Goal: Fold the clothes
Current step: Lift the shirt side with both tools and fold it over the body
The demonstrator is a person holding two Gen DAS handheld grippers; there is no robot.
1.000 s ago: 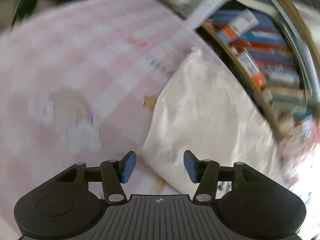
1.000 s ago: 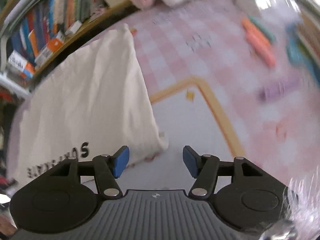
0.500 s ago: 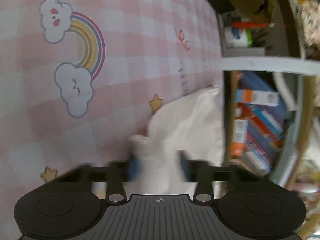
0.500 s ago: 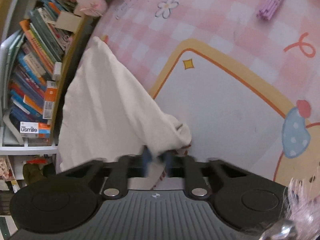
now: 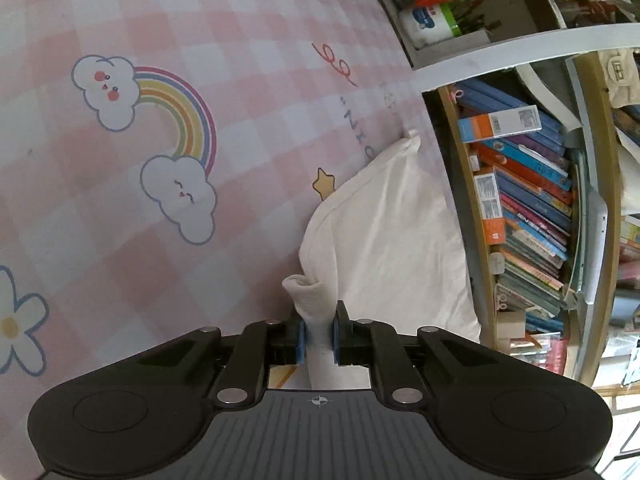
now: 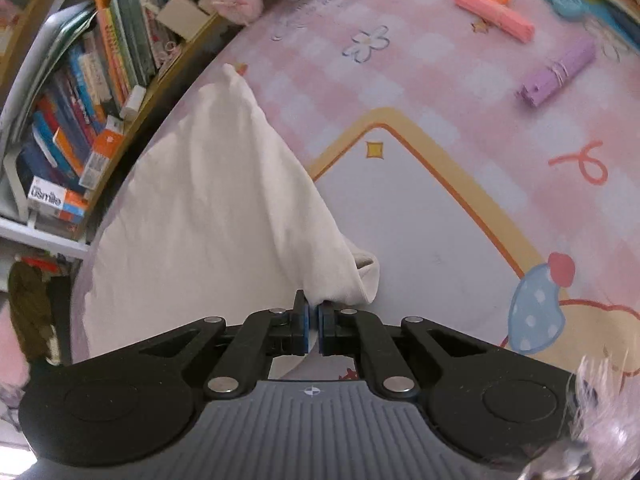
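Leaning in the bookshelf (image 5: 460, 184), colourful books (image 5: 528, 200)

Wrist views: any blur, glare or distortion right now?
Left wrist: sharp, bookshelf bowed by fisheye, left gripper pinching the cream garment. Right wrist: centre crisp, right gripper clear, pastel sticks soft near the edge, no glare.

Soft even light, sharp, fisheye-bent edges

Left gripper (image 5: 319, 336): tilted downward, blue pads (image 5: 300, 338) clamped on bunched white cloth (image 5: 384, 248) after closing; cloth runs toward 12 o'clock. Right gripper (image 6: 314, 330): pitched steeply down, pads nearly touching, pinching a thin cloth edge at 12 o'clock.
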